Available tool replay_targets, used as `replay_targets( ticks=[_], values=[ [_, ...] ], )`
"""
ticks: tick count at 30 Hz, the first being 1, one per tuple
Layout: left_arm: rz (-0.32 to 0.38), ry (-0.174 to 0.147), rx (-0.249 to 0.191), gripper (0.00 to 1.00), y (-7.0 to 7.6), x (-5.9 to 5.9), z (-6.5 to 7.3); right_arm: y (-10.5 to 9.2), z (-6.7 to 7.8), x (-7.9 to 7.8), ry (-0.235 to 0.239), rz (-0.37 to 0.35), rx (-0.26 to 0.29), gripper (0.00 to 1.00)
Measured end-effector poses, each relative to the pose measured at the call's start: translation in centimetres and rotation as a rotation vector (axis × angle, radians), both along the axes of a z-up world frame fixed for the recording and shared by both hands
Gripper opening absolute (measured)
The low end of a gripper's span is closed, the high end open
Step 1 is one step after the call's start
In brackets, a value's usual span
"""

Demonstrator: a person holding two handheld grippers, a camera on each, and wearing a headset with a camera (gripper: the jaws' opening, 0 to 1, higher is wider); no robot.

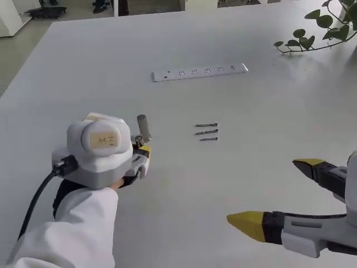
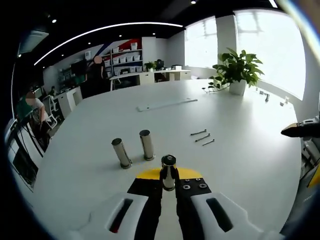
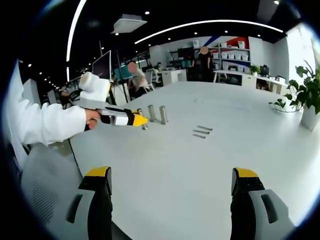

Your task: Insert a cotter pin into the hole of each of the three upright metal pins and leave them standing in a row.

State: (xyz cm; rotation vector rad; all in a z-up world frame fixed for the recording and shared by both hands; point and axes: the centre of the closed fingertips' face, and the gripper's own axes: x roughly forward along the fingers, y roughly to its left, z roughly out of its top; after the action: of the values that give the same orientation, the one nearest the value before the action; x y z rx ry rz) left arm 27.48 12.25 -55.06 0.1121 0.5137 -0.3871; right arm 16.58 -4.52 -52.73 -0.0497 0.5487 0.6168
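Standing upright on the table [image 1: 234, 184], one metal pin [image 2: 168, 170] is being clamped in the narrow jaws of the left gripper [image 2: 169, 179]. Two more pins [image 2: 121, 152] are standing just beyond it, near each other. Three cotter pins [image 2: 202, 137] are lying further right. The right gripper [image 3: 170, 175] is hovering wide open, holding nothing. It should probably be pinching one cotter pin by its looped end, with the left gripper turning the pin's hole toward it.

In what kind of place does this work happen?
Probably an open-plan office or lab: a large white table with a power strip, storage shelves at the far wall, and a potted plant beside bright windows.
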Motion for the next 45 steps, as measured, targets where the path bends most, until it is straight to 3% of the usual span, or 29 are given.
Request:
replay_targets(
  ticks=[12, 21, 25, 29, 40, 43, 45],
  values=[
    [-0.017, 0.026, 0.004, 0.07, -1.9, -1.3, -1.9, 0.6, 0.1, -0.8, -0.005, 0.026, 0.025, 0.99],
    [-0.018, 0.043, 0.003, 0.07, -2.2, -1.6, -3.0, 0.8, -0.5, -1.1, 0.008, 0.038, 0.008, 0.99],
    [-0.03, 0.04, 0.06, 0.07, -1.9, -1.6, -3.5, 0.9, -0.5, -1.1, 0.011, 0.044, 0.022, 0.99],
    [0.007, 0.047, 0.004, 0.07, -1.8, -1.6, -3.6, 1.0, -0.7, -1.0, 0.015, 0.047, 0.022, 0.99],
    [0.049, 0.016, -0.016, 0.07, -1.4, -1.6, -3.6, 1.2, -0.8, -1.2, 0.016, 0.054, 0.019, 0.99],
    [0.074, 0.016, -0.065, 0.07, -1.4, -1.7, -3.6, 1.2, -0.9, -1.2, 0.018, 0.054, 0.017, 0.99],
    [0.063, 0.009, -0.048, 0.07, -1.5, -1.7, -3.6, 1.2, -0.9, -1.2, 0.018, 0.054, 0.014, 0.99]
  ],
)
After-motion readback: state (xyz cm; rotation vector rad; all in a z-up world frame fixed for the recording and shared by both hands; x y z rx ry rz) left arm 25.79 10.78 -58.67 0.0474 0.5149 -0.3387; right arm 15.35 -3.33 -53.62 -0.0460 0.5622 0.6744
